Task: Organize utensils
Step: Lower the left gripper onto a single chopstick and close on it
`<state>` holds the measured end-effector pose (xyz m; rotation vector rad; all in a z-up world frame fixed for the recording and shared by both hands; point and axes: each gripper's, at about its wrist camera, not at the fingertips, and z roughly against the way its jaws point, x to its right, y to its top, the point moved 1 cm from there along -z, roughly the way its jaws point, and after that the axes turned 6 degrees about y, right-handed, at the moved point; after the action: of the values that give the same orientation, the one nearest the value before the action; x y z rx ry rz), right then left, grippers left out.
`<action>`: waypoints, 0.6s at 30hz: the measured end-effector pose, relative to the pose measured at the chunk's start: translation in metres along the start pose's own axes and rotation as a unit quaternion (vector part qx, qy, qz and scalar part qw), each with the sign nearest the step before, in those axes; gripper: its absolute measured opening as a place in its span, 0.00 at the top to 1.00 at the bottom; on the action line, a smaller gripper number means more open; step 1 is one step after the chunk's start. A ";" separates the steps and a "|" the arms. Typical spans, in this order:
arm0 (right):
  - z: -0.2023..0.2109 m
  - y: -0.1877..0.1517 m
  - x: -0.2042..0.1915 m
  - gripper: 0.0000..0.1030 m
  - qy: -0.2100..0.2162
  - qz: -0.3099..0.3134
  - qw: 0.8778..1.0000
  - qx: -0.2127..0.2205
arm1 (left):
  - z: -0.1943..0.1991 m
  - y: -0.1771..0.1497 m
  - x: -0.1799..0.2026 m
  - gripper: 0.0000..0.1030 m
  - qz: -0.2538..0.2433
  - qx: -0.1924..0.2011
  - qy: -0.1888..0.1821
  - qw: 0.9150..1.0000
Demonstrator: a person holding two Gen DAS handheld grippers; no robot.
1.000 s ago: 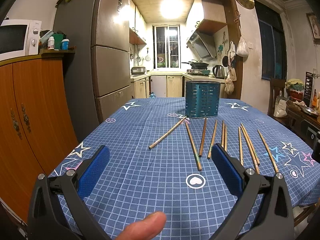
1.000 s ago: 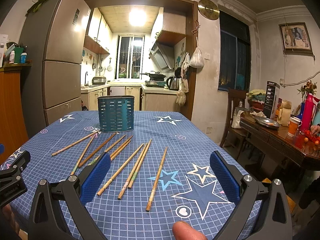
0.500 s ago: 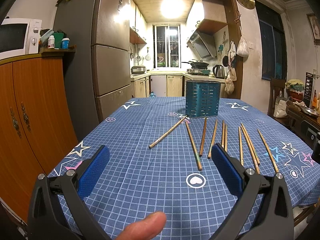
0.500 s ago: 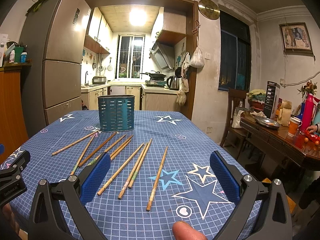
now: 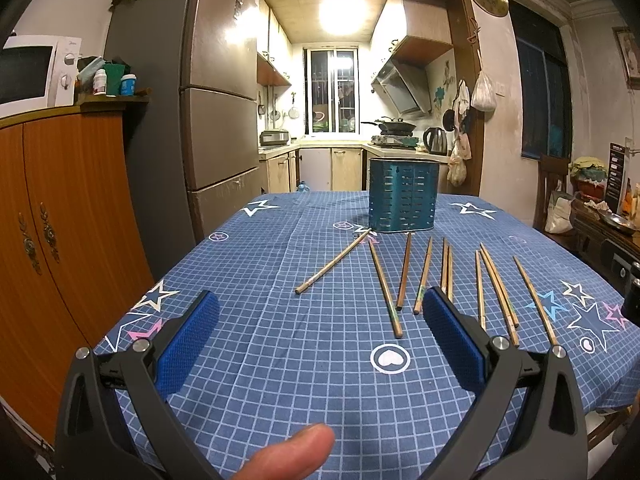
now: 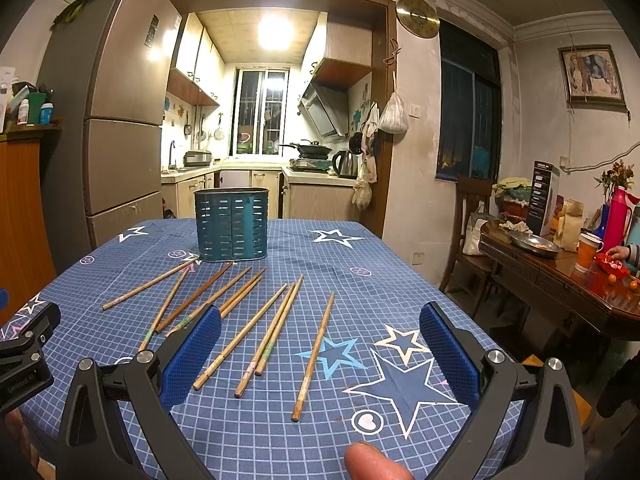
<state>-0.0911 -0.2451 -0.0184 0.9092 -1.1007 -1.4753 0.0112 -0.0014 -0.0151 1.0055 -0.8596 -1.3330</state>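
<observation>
A teal slotted utensil holder [image 5: 402, 195] stands upright at the far middle of the table; it also shows in the right wrist view [image 6: 231, 224]. Several wooden chopsticks [image 5: 385, 288] lie loose on the cloth in front of it, fanned toward me, and show in the right wrist view [image 6: 240, 328] too. My left gripper [image 5: 320, 316] is open and empty, above the near table, left of most chopsticks. My right gripper [image 6: 320, 330] is open and empty, hovering over the near ends of the rightmost chopsticks.
The table carries a blue checked cloth with stars [image 5: 280, 352]. An orange wooden cabinet [image 5: 60, 240] and a fridge [image 5: 212, 128] stand to the left. A dark side table [image 6: 560, 276] with bowls, cups and a flask stands to the right, beside a chair [image 6: 472, 216].
</observation>
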 end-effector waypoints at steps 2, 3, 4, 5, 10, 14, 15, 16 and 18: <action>0.000 0.000 0.000 0.04 0.000 -0.001 1.000 0.000 | -0.001 0.000 0.000 0.05 0.000 0.000 0.000 1.000; 0.000 0.001 0.000 0.04 0.001 -0.001 1.000 0.000 | 0.000 -0.001 0.000 0.05 0.000 0.000 0.000 1.000; 0.000 0.000 0.000 0.04 0.000 -0.001 1.000 0.000 | 0.000 -0.001 0.001 0.05 0.000 -0.001 -0.001 1.000; 0.000 0.000 0.000 0.04 0.000 0.000 1.000 -0.001 | -0.001 -0.001 0.000 0.05 0.000 -0.001 -0.001 1.000; -0.002 0.000 0.002 0.04 0.000 0.002 1.000 0.000 | -0.009 0.003 -0.006 0.05 -0.013 -0.014 -0.022 1.000; -0.006 -0.003 0.009 0.04 -0.003 -0.006 1.000 0.002 | -0.031 0.013 -0.028 0.05 -0.059 -0.026 -0.032 0.997; -0.009 -0.005 0.013 0.04 -0.002 -0.012 1.000 -0.001 | -0.041 0.018 -0.033 0.05 -0.075 -0.037 -0.050 0.995; -0.012 -0.004 0.015 0.04 -0.001 -0.017 1.000 -0.004 | -0.048 0.022 -0.035 0.05 -0.085 -0.047 -0.064 0.993; -0.021 -0.008 0.022 0.04 0.003 -0.033 0.999 -0.018 | -0.070 0.032 -0.036 0.07 -0.114 -0.079 -0.107 0.985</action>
<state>-0.0771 -0.2701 -0.0319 0.9332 -1.0445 -1.5407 0.0854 0.0398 -0.0074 0.8670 -0.8000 -1.7010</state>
